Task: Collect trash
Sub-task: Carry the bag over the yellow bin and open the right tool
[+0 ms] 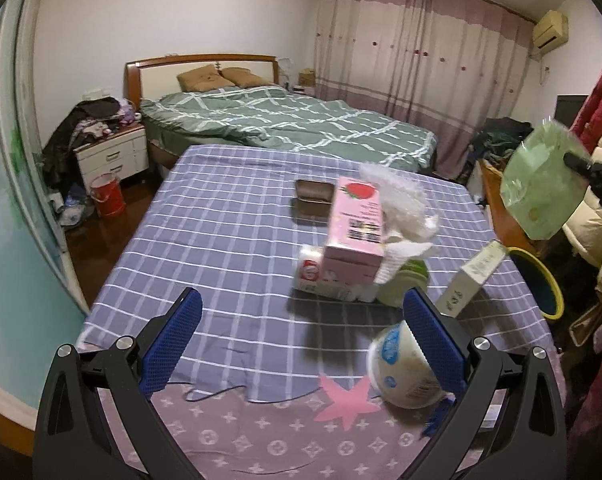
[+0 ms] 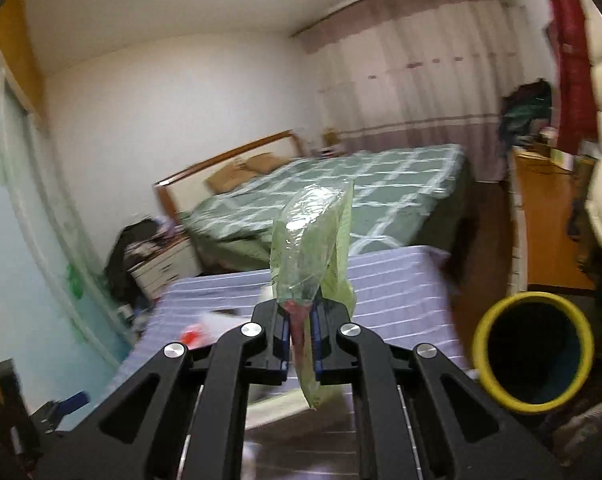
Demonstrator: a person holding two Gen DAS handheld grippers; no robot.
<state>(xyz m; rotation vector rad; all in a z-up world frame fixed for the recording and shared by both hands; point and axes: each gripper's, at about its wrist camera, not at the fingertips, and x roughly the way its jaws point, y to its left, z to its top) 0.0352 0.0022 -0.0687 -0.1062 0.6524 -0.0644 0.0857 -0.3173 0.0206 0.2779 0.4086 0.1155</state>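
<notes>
My right gripper (image 2: 301, 316) is shut on a green plastic wrapper (image 2: 313, 236) and holds it in the air left of the yellow-rimmed bin (image 2: 533, 352). The wrapper also shows in the left wrist view (image 1: 541, 184), above the bin (image 1: 541, 280). My left gripper (image 1: 301, 312) is open and empty over the checked table cloth (image 1: 221, 240). A white cup (image 1: 401, 364) lies on its side by its right finger. Ahead lie a pink carton (image 1: 353, 232), a white packet (image 1: 313, 272), crumpled tissue (image 1: 397, 200), a green-lidded tub (image 1: 405, 284) and a white box (image 1: 473, 276).
A dark tin (image 1: 313, 200) sits further back on the table. A green-quilted bed (image 1: 293, 124) stands behind, with a cluttered nightstand (image 1: 113, 152) and a red bucket (image 1: 107, 196) to the left. Coats (image 1: 597, 120) and a wooden desk (image 2: 545, 216) stand to the right.
</notes>
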